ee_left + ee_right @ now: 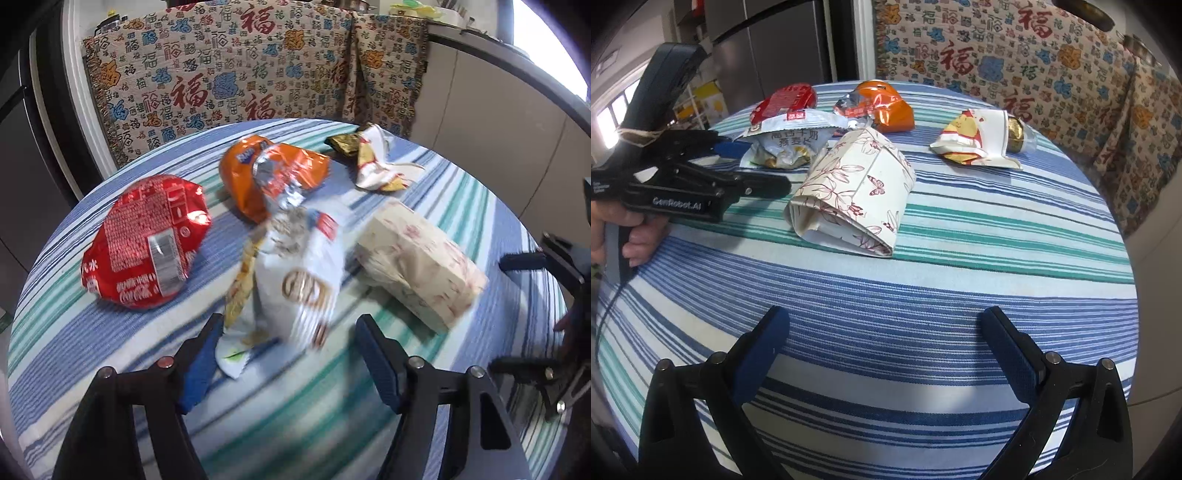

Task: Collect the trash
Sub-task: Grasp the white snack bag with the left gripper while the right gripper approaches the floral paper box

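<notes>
Left wrist view showed the left gripper (291, 354), jaws wide and empty, straddling the white snack bag (295, 280); closing low, mid-bag, seemed best.

The right gripper (882, 350) hung wide apart, empty.

On the desk (923, 295): folded paper pack (853, 195) at centre; snack bag (786, 142) just left of it and farther; label wrapper (783, 101) behind that bag; crumpled wrapper (882, 105) far, middle; torn paper wrapper (975, 142) far right, foil ball (1015, 134) touching its right side.
</notes>
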`<action>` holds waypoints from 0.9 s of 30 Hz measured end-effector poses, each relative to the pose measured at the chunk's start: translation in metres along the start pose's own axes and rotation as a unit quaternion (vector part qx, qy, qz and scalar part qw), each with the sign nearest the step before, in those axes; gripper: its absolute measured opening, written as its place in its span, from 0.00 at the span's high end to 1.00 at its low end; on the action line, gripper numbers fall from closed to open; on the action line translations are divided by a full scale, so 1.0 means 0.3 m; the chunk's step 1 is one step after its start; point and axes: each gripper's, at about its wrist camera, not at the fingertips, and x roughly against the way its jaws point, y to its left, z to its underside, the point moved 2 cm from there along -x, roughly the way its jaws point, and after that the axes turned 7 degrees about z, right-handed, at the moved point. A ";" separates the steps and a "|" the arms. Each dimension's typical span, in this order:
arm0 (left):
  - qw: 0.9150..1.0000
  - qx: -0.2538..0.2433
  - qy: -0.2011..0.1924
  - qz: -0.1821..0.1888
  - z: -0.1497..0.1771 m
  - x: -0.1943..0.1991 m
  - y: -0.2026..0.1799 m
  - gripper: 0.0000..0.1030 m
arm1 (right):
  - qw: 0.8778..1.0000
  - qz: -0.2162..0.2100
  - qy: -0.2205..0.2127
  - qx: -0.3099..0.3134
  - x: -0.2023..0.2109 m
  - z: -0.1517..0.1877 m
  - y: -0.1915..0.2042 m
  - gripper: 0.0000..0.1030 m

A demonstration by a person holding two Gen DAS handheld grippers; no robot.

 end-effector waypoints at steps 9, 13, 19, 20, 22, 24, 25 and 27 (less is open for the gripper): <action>1.000 -0.002 0.001 -0.006 0.090 0.065 -0.094 0.27 | 1.000 0.001 0.000 -0.001 0.000 0.002 -0.009 0.00; 0.999 0.007 -0.017 -0.040 0.050 0.057 -0.075 0.27 | 1.000 0.001 0.000 -0.001 0.000 0.003 -0.009 0.00; 0.998 0.006 -0.007 -0.062 -0.037 -0.025 -0.043 0.27 | 1.000 0.000 0.000 -0.001 0.000 0.003 -0.009 0.00; 0.998 0.006 -0.008 -0.060 -0.045 -0.030 -0.037 0.27 | 1.000 0.000 0.000 -0.001 0.000 0.003 -0.010 0.00; 0.998 0.000 -0.017 -0.063 -0.059 -0.028 -0.033 0.27 | 1.000 0.000 0.000 -0.001 0.000 0.002 -0.009 0.00; 0.998 -0.001 -0.025 -0.059 -0.061 -0.019 -0.030 0.27 | 1.000 0.000 0.000 -0.001 0.000 0.003 -0.010 0.00; 0.998 -0.001 -0.029 -0.057 -0.060 -0.014 -0.030 0.36 | 1.000 0.000 0.000 -0.001 -0.001 0.002 -0.009 0.00; 0.998 0.001 -0.031 -0.058 -0.054 -0.005 -0.034 0.57 | 1.000 0.000 0.000 -0.001 -0.001 0.002 -0.009 0.00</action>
